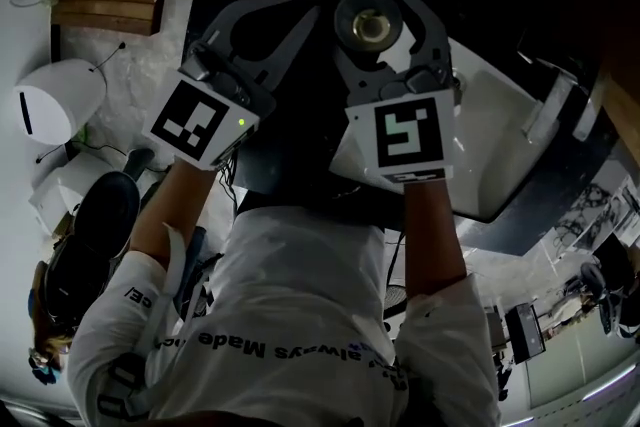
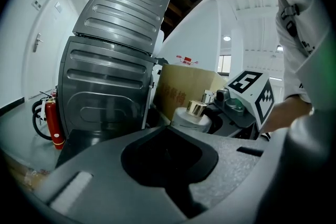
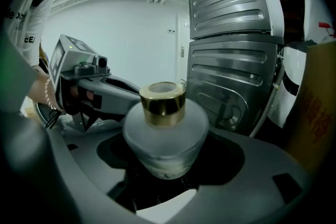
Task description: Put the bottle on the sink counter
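A frosted glass bottle (image 3: 164,134) with a gold cap sits upright between the jaws of my right gripper (image 3: 168,152), which is shut on its round body. From the head view I look straight down on the bottle (image 1: 370,23), ringed by the right gripper (image 1: 372,0). My left gripper (image 1: 272,27) is held just to its left, jaws together around an empty hollow. The left gripper view shows that empty left gripper (image 2: 168,157), with the bottle (image 2: 190,114) just beyond it. Both are held up in the air.
A grey ribbed metal panel (image 2: 115,60) rises close ahead, also visible as the panel (image 3: 231,50). A cardboard box (image 2: 184,86) and a red fire extinguisher (image 2: 51,119) stand near it. A white basin-like shape (image 1: 500,135) lies below right. A white round device (image 1: 55,100) sits far left.
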`<state>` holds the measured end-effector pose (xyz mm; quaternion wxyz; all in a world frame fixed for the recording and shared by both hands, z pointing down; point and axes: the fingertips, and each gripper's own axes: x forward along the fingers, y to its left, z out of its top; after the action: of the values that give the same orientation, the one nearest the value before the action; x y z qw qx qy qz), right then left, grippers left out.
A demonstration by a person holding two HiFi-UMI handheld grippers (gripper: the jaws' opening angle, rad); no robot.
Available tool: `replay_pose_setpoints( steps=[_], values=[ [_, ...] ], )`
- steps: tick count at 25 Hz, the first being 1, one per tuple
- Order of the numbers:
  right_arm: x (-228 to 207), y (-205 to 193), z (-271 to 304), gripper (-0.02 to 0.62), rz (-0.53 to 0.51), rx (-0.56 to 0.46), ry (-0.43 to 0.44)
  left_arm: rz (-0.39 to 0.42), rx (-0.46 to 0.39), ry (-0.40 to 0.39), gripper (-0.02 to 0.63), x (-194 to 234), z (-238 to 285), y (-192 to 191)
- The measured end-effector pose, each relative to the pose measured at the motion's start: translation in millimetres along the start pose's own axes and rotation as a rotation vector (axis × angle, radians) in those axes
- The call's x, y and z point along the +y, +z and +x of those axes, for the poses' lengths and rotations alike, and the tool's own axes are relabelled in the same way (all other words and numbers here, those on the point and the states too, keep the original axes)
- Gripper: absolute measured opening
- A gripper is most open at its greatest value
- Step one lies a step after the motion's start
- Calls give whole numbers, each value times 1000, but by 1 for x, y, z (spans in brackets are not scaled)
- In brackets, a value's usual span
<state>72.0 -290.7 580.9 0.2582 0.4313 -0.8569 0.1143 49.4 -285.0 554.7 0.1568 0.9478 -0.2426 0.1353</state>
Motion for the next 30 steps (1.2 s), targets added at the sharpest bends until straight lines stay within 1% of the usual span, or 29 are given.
replay_pose_setpoints(
  steps=[4, 16, 24, 30],
  values=[
    [0, -8, 7, 336, 10, 19, 1, -10, 19, 8, 3, 4, 2, -8],
    [-2, -25, 20, 335, 18, 47, 6, -3, 61, 8, 3, 6, 13, -22],
    [-7, -32, 21, 336, 30, 56, 9, -6, 75, 3, 3, 1, 20, -25],
    [-1, -38, 21, 336, 37, 66, 11, -6, 79, 3, 3, -2, 13, -29]
  ],
)
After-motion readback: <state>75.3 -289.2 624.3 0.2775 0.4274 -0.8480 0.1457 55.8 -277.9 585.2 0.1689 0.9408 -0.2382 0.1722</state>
